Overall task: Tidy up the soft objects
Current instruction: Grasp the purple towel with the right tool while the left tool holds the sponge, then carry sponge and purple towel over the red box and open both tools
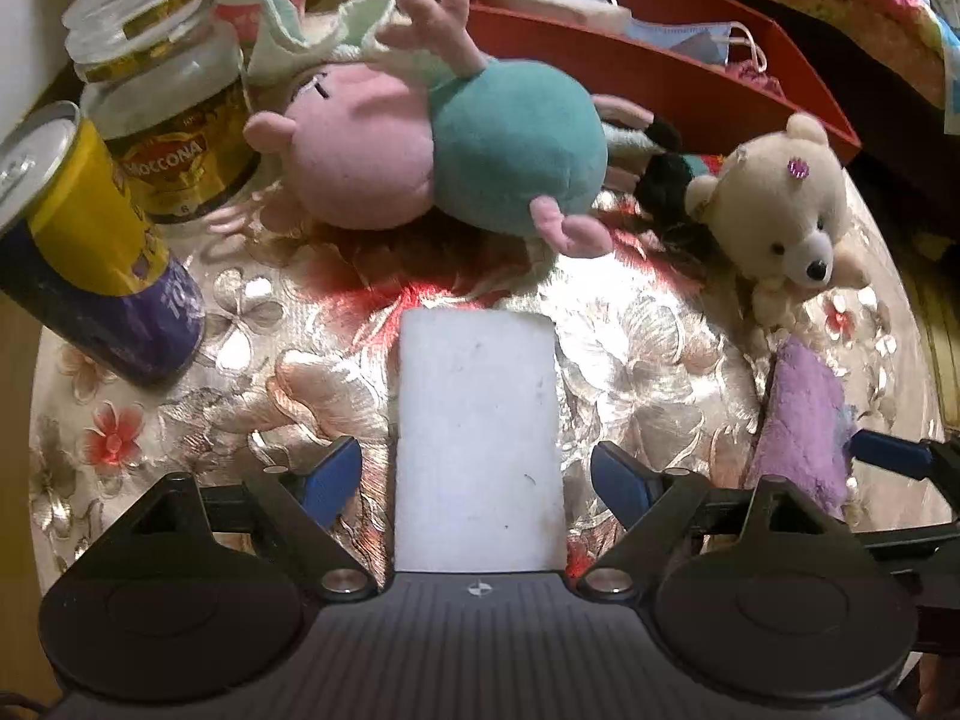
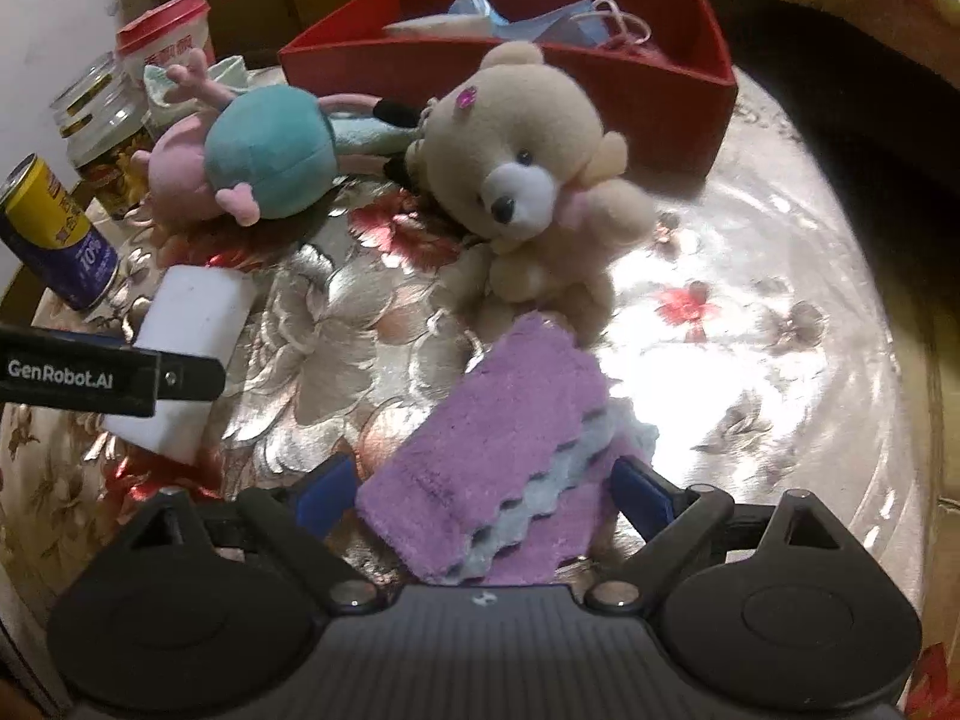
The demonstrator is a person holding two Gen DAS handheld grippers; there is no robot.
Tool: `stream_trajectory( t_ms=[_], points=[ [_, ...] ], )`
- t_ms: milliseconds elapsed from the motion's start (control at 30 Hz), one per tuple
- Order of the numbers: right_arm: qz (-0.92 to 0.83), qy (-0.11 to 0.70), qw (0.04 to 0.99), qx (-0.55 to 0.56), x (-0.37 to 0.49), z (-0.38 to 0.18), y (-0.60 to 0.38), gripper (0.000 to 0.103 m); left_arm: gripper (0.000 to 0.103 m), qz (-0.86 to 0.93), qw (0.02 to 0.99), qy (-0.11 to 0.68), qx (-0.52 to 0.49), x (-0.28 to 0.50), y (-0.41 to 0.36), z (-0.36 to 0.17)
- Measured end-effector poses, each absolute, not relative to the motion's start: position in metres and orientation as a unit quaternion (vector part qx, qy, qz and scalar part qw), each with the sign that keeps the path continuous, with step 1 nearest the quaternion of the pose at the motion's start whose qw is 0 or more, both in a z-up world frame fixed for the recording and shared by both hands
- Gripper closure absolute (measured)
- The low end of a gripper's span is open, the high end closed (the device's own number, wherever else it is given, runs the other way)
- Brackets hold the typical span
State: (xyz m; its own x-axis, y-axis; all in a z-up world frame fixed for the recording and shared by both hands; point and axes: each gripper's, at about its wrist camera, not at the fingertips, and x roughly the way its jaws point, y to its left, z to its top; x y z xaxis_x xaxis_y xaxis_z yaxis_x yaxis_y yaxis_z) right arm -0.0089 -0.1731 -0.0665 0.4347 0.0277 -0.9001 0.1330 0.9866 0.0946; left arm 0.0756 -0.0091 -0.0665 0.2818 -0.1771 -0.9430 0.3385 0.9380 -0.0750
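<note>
Two hand-held grippers hang over a round table point(image 1: 252, 324) draped in a glossy floral cloth, each straddling a soft item; the left gripper point(image 1: 477, 474) stands with its jaws apart on either side of a white sponge block point(image 1: 477, 438), a clear gap showing between each blue pad and the block's long sides; the block lies flat on the cloth, its long axis running straight away from the gripper toward the plush pig point(image 1: 444, 144); the right gripper point(image 2: 480, 492) likewise stands spread around a folded purple cloth point(image 2: 486, 450) with a pale blue scalloped layer, which lies slightly aslant, its far end touching the feet of the cream teddy bear point(image 2: 528, 180); its pads sit just beside the cloth's edges, and no squeeze shows on the fabric.

Both items lie toward the near edge of the table, the sponge on the left, the cloth to its right; each hand is plainly nearest to its own piece, so any regrasp would likely need only a closing of the jaws across the short axis.

At the far edge stands a red box point(image 2: 678, 90) holding face masks; along the left edge stand a yellow-and-blue can point(image 1: 90, 240), a glass coffee jar point(image 1: 162, 114) and a red-lidded cup point(image 2: 165, 36); the cloth glares under warm indoor light, and patterned bedding lies beyond the table.
</note>
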Motion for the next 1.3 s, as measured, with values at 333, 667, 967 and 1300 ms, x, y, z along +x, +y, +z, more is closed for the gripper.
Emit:
stream_trajectory(
  t_ms=[333,667,967,1300],
  points=[
    [0.002,0.534,0.841,0.087,-0.012,-0.061,-0.174,0.093,0.053,-0.173,0.793,0.58,0.071,0.066,-0.013,-0.064],
    [0.022,0.509,0.849,0.143,-0.02,-0.042,-0.184,0.103,0.054,-0.201,0.804,0.556,0.068,0.054,-0.017,-0.039],
    [0.02,0.45,0.881,0.145,-0.018,0.004,-0.184,0.103,0.054,-0.205,0.83,0.517,0.047,0.054,-0.014,-0.007],
    [0.023,0.364,0.922,0.132,0.002,0.045,-0.194,0.103,0.054,-0.217,0.863,0.455,0.039,0.075,-0.035,0.029]
  ],
)
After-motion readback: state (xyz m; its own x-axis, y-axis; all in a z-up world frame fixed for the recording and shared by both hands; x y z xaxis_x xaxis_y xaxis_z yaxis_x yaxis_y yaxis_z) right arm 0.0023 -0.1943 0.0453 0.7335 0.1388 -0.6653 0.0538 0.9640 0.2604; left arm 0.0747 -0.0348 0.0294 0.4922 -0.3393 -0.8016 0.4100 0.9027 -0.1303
